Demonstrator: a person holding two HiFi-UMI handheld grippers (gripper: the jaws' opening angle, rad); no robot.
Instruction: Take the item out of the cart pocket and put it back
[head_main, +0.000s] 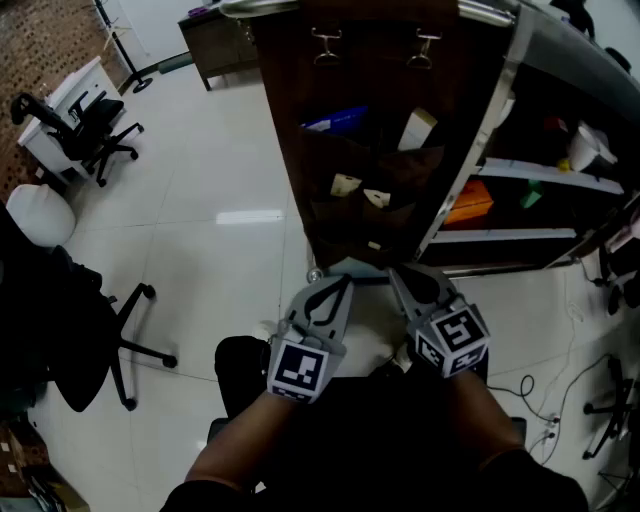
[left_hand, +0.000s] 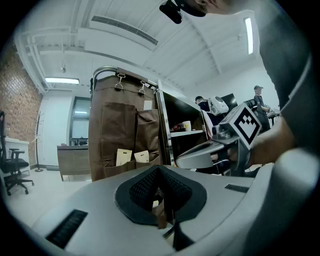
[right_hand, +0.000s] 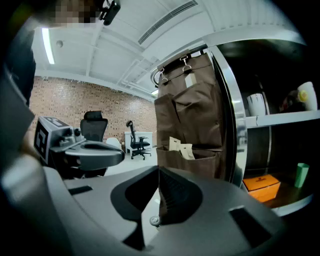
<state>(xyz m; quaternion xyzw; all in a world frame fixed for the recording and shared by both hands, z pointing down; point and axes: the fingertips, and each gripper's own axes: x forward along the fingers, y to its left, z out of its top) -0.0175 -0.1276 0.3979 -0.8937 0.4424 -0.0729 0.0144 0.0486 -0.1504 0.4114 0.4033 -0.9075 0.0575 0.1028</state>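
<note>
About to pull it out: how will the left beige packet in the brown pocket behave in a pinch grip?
The beige packet looks thin and flat, so it is probably light and somewhat bendy. It sticks up above the brown pocket edge, so it likely slides out easily. The pocket's fabric may sag when pushed.

A glossy white tiled floor (head_main: 230, 190) reflects a bright rectangle of ceiling light. A red brick wall (head_main: 40, 40) runs along the far left, with a white desk (head_main: 70, 95) and a black swivel chair (head_main: 100, 135) in front of it. Another black office chair (head_main: 100, 340) stands nearer, at the left edge. A dark wooden sideboard (head_main: 215, 45) sits by the far white wall. Overhead, the white ceiling (left_hand: 200, 55) carries a long air vent (left_hand: 125, 30) and strip lights (left_hand: 248, 35). Loose cables (head_main: 560, 400) trail over the floor at the right.
</note>
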